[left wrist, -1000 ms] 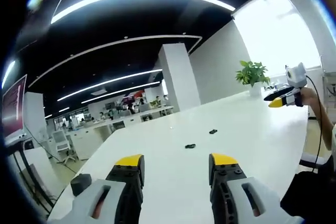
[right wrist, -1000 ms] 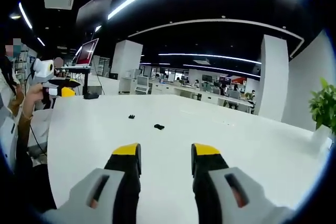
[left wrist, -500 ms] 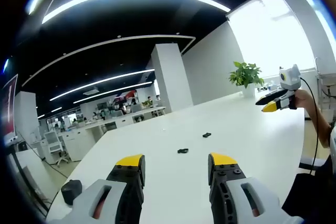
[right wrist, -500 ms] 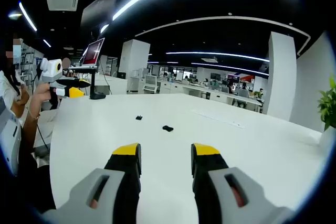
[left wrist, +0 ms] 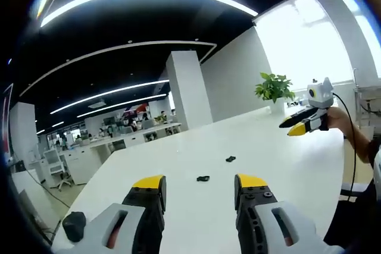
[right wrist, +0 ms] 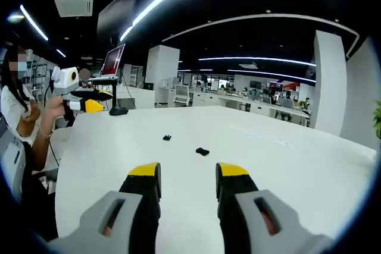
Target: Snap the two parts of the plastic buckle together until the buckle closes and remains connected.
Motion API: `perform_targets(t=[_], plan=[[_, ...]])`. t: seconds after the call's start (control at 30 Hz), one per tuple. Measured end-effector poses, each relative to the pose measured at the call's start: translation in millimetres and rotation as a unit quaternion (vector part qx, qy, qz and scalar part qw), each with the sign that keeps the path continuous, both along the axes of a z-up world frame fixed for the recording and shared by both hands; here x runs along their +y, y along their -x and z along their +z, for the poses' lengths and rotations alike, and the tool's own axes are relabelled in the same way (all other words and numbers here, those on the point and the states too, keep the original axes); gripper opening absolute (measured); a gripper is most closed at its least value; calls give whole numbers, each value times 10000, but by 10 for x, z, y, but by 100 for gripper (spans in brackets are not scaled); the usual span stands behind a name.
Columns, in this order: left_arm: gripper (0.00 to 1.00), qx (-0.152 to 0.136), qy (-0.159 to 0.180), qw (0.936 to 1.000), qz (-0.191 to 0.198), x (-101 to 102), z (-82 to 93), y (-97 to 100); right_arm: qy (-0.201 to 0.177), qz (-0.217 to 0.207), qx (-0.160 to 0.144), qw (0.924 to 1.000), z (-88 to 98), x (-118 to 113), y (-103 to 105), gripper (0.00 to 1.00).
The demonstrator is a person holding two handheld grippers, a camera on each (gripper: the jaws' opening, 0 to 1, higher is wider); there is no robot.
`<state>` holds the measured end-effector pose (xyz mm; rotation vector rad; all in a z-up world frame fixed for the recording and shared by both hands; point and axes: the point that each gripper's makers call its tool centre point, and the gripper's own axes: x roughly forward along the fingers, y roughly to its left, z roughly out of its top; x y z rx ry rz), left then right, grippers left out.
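We hold both tongs spread and empty, the left tongs [left wrist: 199, 187] and right tongs [right wrist: 187, 178] well short of the two buckle halves [left wrist: 203, 178] [left wrist: 230, 159], which lie apart ahead on the white desk [left wrist: 280, 165]. They look light, stiff and slippery; we would pinch each by its flat body.

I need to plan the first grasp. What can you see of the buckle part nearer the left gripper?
The nearer buckle part is small, black, plastic-looking, lying flat on the white table, apart from the other buckle part. Nothing touches it; the left gripper hangs short of it, jaws open. Its prongs or socket are too small to tell.
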<state>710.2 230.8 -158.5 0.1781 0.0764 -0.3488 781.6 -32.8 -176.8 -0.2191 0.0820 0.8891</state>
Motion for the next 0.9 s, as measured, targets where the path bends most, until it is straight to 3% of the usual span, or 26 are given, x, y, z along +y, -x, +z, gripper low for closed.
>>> perform_targets(t=[0.23, 0.9], plan=[[46, 19, 2, 10000, -46, 1, -2, -101, -124, 102, 22, 9999, 52, 99, -54, 37], [44, 115, -88, 9999, -75, 50, -57, -434, 32, 273, 17, 9996, 14, 326, -205, 33]])
